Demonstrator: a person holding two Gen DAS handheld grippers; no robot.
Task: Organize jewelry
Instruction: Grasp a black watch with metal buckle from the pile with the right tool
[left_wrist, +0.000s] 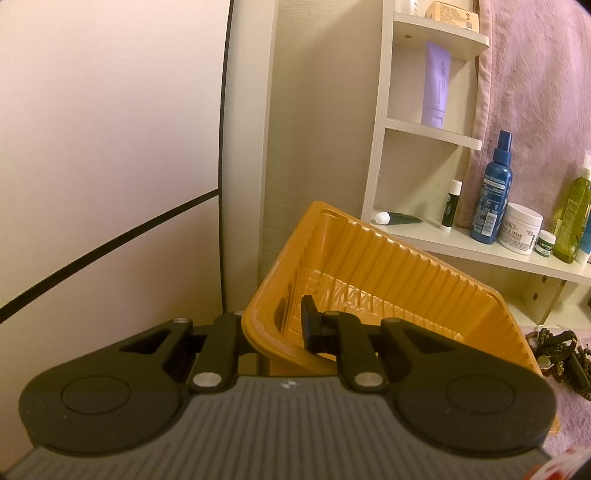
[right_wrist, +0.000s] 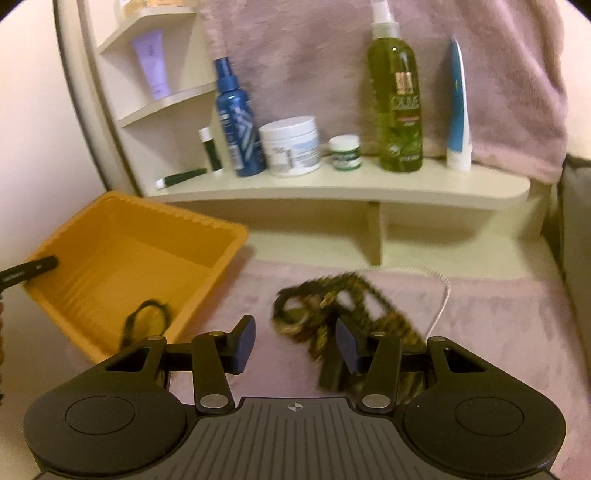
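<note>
On the pink cloth, the left hand-held gripper (left_wrist: 291, 326) pinched the orange tray's (left_wrist: 369, 254) rim, tilting it toward the spread right hand-held gripper (right_wrist: 295, 341) nearing the tangled beaded jewelry (right_wrist: 332, 306).

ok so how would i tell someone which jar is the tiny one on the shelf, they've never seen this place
Find the long cream shelf against the pink towel. Among the toiletries standing on it, look between the big white cream tub and the tall green olive spray bottle. The small jar there is the shortest thing in the row, with a white lid over a green-labelled body.
</note>
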